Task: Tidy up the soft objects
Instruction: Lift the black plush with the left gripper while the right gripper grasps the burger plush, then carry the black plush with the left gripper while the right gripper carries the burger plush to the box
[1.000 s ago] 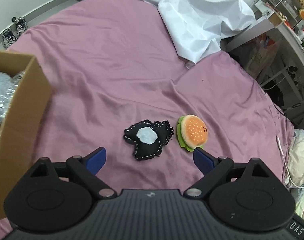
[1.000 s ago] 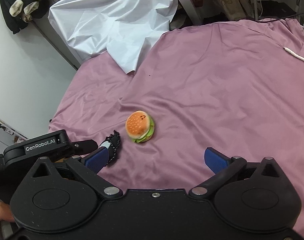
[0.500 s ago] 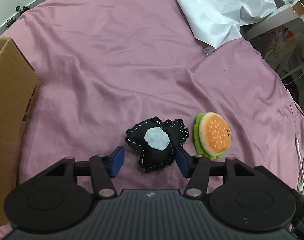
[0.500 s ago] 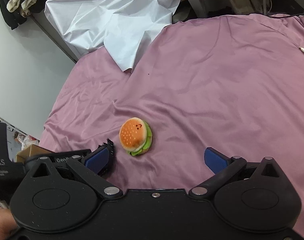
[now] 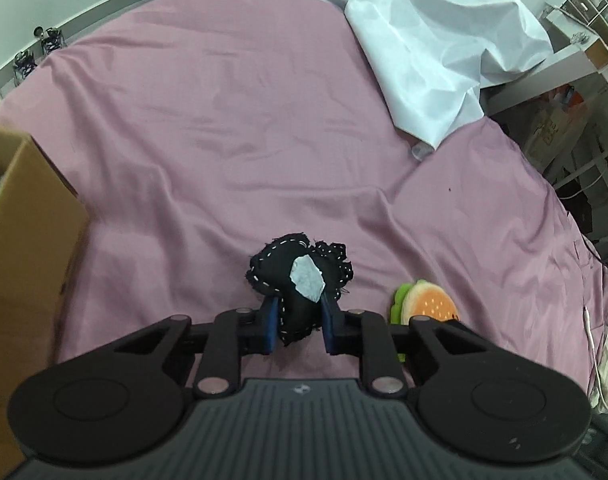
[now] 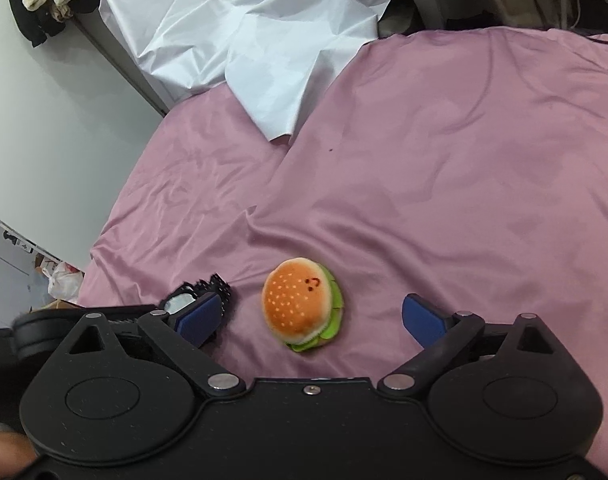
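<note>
Purple bedsheet (image 5: 231, 128) — left gripper (image 5: 297, 322) pinching the black plush (image 5: 299, 280), right gripper (image 6: 310, 318) spread around the untouched burger toy (image 6: 299, 304) — box (image 5: 19, 248) waiting.

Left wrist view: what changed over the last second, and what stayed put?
The left gripper closed from wide open onto the black stitched plush, now bunched between its fingers. The right gripper stayed open over the burger plush, which remains on the purple sheet.

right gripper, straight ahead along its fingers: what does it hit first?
Probably the round orange plush burger, lying on the mauve bedsheet between the open right gripper's blue fingers. Depth is unclear; it may pass over.
</note>
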